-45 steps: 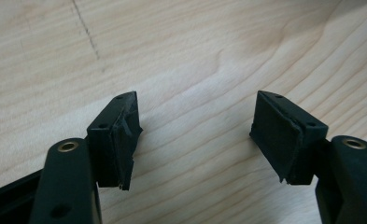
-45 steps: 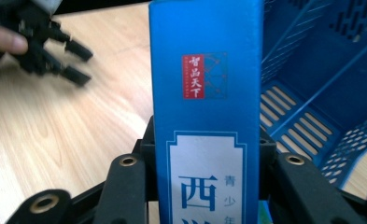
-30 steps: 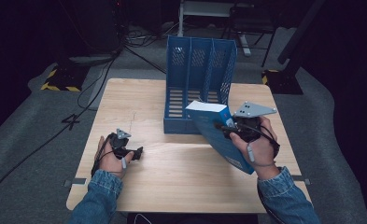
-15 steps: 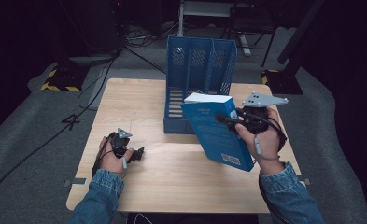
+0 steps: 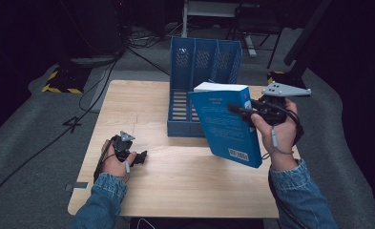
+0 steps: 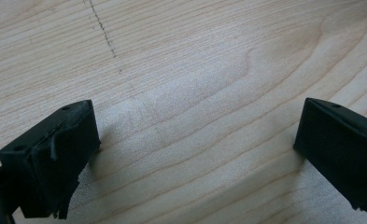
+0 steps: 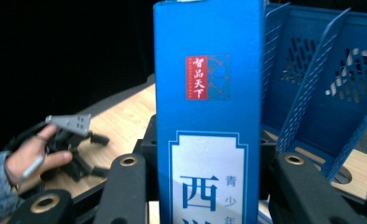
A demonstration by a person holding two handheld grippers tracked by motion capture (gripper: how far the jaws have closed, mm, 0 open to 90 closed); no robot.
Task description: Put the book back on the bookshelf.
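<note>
While my right hand-held gripper (image 5: 240,110) clamps its black jaws on the spine of a thick blue paperback book with white lettering (image 5: 227,125), the book hangs clear above the desk, tilted, its top edge of white pages towards the file rack and its barcode corner lowest, nearest me. From the high view I see the book in front of the blue plastic three-slot file rack (image 5: 202,67), overlapping its right front corner in the picture; whether the two touch I cannot tell. The rack stands on the far middle of the pale wooden desk (image 5: 185,181), its slots open towards me.

Through the right gripper view, the book's blue spine (image 7: 208,116) rises straight up between my two jaws, with a small red label of white characters halfway up and a white panel of blue characters lower down. The rack's perforated dividers (image 7: 312,84) stand just behind it to the right.

My left hand-held gripper (image 5: 140,156) rests low on the near left part of the desk, well apart from the book and the rack. Its jaws stand wide apart with bare wood grain (image 6: 195,107) between them, gripping nothing. I can also spot it off to the left in the right gripper view (image 7: 97,154), held in a hand with a denim cuff.
</note>
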